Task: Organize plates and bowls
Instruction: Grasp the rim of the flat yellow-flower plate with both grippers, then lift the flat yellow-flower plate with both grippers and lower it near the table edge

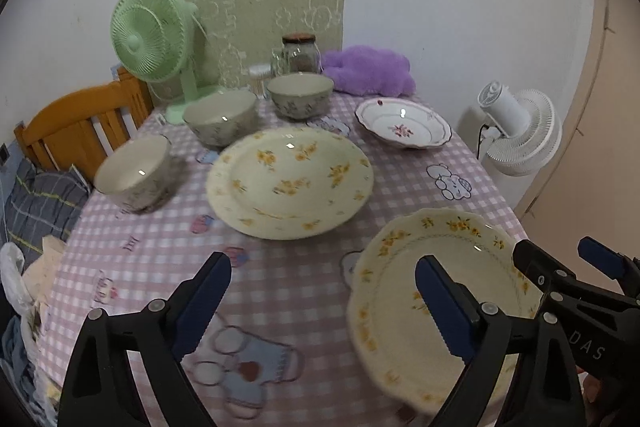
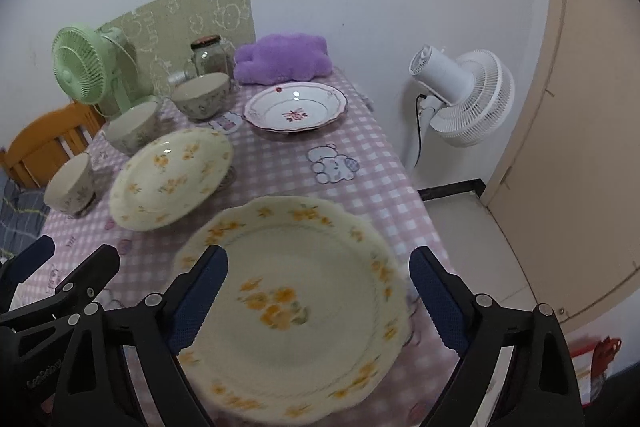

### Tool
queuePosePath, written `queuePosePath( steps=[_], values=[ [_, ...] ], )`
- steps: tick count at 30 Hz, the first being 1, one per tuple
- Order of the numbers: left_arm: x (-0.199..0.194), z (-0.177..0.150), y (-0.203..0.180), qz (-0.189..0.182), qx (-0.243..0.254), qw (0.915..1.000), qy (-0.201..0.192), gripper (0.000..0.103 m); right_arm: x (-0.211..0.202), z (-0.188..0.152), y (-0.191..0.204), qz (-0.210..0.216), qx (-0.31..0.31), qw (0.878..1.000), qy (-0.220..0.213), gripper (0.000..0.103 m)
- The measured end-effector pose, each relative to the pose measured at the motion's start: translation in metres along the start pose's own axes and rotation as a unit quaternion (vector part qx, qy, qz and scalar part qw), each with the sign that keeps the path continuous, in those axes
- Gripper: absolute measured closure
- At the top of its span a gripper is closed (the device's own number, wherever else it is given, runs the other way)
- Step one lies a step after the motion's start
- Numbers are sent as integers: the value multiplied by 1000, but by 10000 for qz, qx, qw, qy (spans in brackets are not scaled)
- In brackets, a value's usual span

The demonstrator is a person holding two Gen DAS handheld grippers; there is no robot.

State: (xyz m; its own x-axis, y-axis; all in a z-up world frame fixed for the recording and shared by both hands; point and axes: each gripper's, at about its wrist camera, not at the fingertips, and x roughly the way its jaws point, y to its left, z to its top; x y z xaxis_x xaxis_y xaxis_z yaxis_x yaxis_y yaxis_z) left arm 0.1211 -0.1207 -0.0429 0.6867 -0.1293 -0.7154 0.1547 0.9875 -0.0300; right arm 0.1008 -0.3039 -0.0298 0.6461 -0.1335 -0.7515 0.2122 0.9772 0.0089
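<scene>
Probably the near plate at six o'clock goes first: the right gripper hovers wide open over it, holding nothing, and should take one rim squarely. Left gripper is open and empty too. Flat plate mid-table, three bowls toward ten o'clock, all empty.

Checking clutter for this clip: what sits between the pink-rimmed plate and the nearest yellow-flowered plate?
Only tablecloth with a bear print, seen in the right wrist view.
</scene>
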Motion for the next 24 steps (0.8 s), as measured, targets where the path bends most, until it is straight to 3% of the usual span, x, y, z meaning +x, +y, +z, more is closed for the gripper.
queuePosePath(
  steps=[12,21,24],
  values=[
    [71,-22,-40,120,-60,9965,828,20,81,-8,-44,314,-213,9963,769,10],
    [89,-28,-49,102,-107,9926,1203,30,111,-15,-44,607,-391,9909,1138,19],
    [92,-26,-52,211,-38,9912,1309,31,118,-16,-41,723,-500,9874,1319,29]
  ],
)
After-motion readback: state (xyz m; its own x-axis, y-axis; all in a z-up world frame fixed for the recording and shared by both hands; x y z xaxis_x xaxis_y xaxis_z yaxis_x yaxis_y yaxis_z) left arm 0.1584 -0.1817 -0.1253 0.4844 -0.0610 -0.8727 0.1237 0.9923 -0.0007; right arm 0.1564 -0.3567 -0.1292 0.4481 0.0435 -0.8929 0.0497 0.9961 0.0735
